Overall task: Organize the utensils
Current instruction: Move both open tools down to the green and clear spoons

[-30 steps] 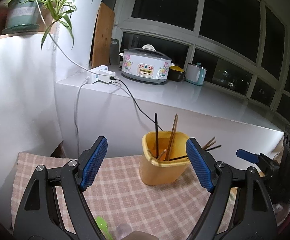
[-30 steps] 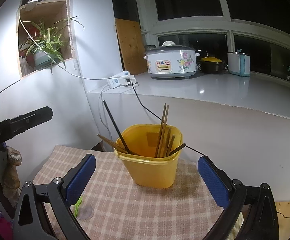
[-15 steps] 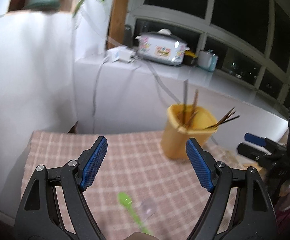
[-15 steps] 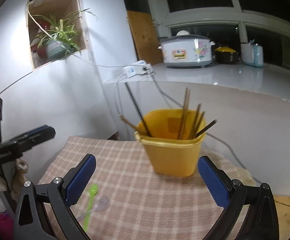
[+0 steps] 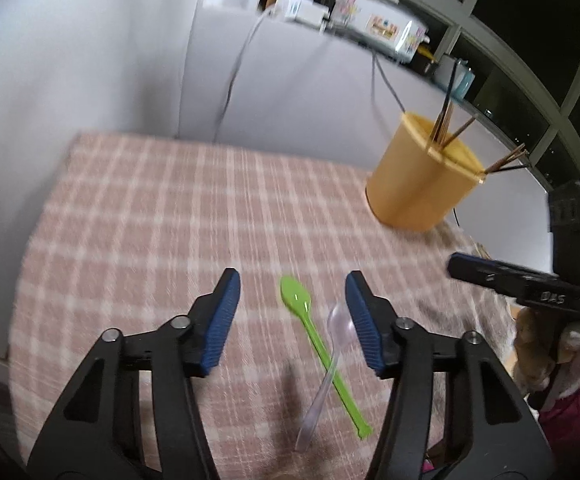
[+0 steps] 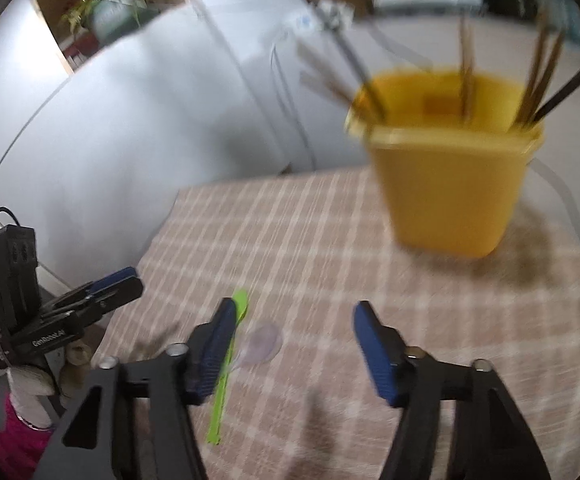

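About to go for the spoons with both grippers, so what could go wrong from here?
1. The green spoon and clear spoon lie crossed, so lifting one may drag or flick the other.
2. The left gripper and right gripper, both open with jaws just narrowed, point at the same spot and could collide.
3. Chopsticks lean out of the yellow cup; a bump while dropping a spoon in might tip it.

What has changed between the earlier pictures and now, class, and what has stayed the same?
Both grippers tipped down toward the cloth. The left gripper and right gripper jaws have just been closing, gripping nothing; both spoons now lie between the left's. Green spoon, clear spoon and yellow cup stayed put.
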Tool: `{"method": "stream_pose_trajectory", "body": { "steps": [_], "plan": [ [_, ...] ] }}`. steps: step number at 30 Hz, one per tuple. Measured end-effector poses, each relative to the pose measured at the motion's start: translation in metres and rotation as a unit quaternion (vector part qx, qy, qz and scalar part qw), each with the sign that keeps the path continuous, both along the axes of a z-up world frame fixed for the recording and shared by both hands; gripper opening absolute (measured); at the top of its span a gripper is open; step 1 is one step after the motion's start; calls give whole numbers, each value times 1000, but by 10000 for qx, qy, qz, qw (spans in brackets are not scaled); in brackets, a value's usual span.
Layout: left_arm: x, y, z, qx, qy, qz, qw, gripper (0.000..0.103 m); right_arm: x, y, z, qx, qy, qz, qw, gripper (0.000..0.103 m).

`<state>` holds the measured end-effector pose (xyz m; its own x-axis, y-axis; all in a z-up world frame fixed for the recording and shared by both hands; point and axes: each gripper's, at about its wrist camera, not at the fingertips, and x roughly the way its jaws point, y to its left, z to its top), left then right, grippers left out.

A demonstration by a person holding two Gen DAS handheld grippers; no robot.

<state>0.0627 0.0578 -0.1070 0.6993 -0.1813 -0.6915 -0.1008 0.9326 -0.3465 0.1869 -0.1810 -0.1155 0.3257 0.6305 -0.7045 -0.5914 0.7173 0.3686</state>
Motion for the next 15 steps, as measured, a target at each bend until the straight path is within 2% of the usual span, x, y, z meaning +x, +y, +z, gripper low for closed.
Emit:
{"method": "stream_pose_trajectory", "body": {
  "steps": [2,5,10,15],
  "plan": [
    [3,0,-9,-158,132,-64,9998,45,5,8,-17,2,321,80,9995,46],
    [12,-2,-25,-311,374,-192,9986,39,9,19,-38,65,737,202,9971,40],
    [25,-8,-47,-338,690,-307,9966,37,12,34,-63,179,1181,321,9923,33],
    [35,-12,-62,-290,890,-340,9950,35,15,49,-73,163,1288,323,9910,28]
  ]
}}
